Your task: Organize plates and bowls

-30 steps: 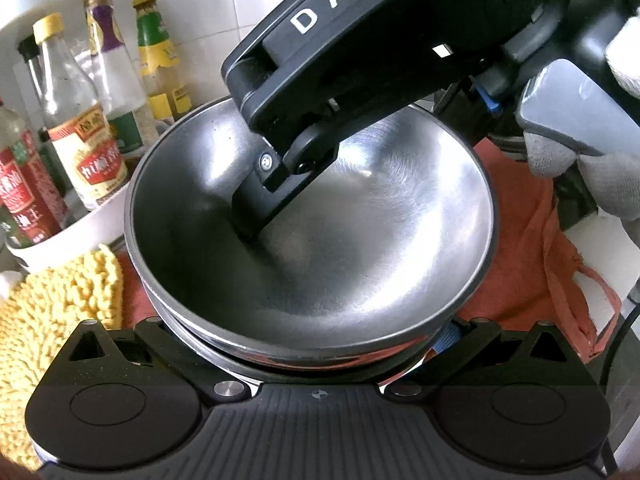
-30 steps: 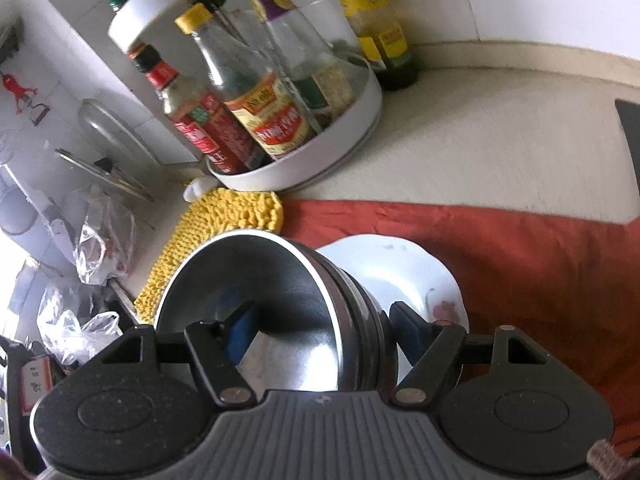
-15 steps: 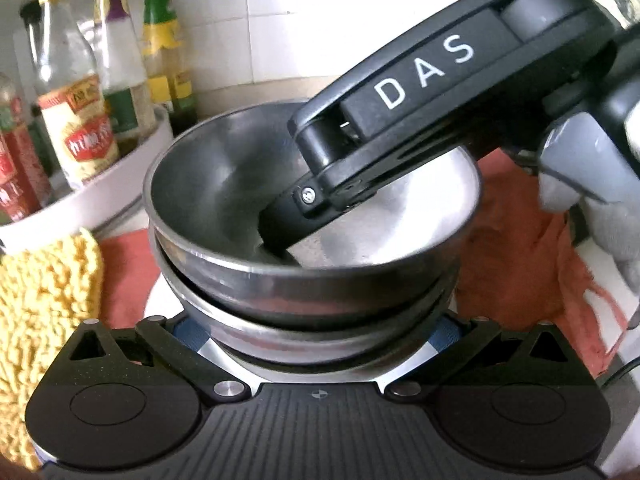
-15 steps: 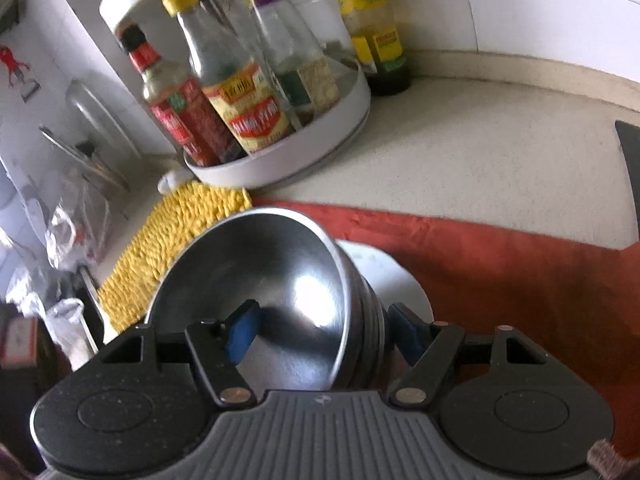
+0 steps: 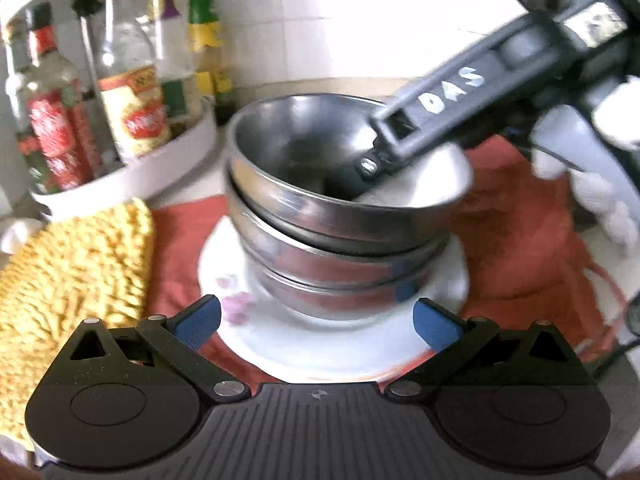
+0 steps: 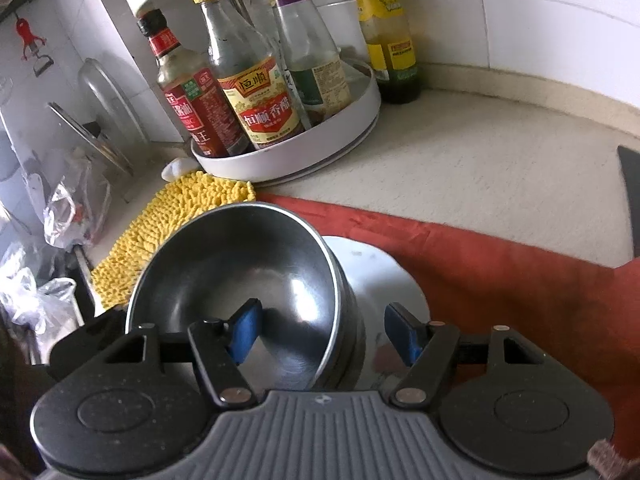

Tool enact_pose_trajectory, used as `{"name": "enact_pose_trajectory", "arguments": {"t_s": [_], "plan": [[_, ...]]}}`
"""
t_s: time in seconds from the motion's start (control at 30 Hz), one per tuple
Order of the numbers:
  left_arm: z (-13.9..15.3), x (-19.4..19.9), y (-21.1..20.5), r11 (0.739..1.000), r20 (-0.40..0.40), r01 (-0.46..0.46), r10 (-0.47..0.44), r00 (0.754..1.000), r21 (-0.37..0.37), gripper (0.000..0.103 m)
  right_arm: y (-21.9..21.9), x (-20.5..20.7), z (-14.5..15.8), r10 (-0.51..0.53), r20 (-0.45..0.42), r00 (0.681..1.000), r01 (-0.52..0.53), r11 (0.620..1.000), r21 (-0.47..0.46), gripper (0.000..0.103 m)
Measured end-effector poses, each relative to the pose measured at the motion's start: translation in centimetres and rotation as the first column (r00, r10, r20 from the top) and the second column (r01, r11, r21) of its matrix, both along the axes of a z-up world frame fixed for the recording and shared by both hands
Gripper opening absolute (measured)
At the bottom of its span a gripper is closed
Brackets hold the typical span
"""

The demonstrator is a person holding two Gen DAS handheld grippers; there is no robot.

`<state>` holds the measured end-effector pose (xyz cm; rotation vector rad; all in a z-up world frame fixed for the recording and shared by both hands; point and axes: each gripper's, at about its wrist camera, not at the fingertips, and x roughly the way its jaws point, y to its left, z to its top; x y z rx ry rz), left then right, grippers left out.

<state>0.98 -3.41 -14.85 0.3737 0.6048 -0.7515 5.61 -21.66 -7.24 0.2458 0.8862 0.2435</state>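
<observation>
- Right tongs [image 6: 322,334] straddle the top bowl's [image 6: 240,268] rim, half open, pads not pressing.
- Left tongs [image 5: 316,320] gape wide, empty, near the plate [image 5: 280,344].
- Bowls stack on plate; bench [image 6: 480,168] beyond lies open.

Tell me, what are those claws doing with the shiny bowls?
A person is tidying dishes with two claws. Steel bowls sit stacked on a white plate on a red cloth. The right claw straddles the top bowl's rim, one finger inside and one outside, not squeezing it. The left claw is open, just in front of the plate.
</observation>
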Motion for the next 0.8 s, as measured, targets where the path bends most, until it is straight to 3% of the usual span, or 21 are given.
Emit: {"name": "enact_pose_trajectory", "arguments": {"t_s": [0.2,0.33,0.5,0.63,0.8], "plan": [[0.5,0.8,-2.4,1.0,0.072,0.001,-0.002,0.997,0.011,0.101,1.0,-0.4,-0.1,0.03,0.003,1.0,-0.03,1.0,-0.003,0.063],[0.8,1.3,-1.5,1.0,-0.005,0.001,-0.001,1.0,-0.011,0.102,1.2,-0.1,0.0,0.014,0.005,1.0,-0.014,1.0,-0.023,0.063],[1.2,1.1,-0.1,0.998,-0.046,-0.054,0.054,0.998,-0.01,0.103,0.9,-1.0,0.2,-0.016,0.004,1.0,0.016,1.0,-0.005,0.063],[1.8,1.4,1.1,0.994,-0.123,-0.102,0.098,0.988,-0.029,0.103,0.8,-2.6,1.3,-0.038,0.034,0.999,0.038,0.999,0.016,0.063],[2.9,1.4,2.5,0.986,-0.141,-0.161,0.154,0.978,-0.04,0.103,1.1,-4.8,2.7,-0.057,0.069,0.996,0.055,0.998,0.033,0.063]]}}
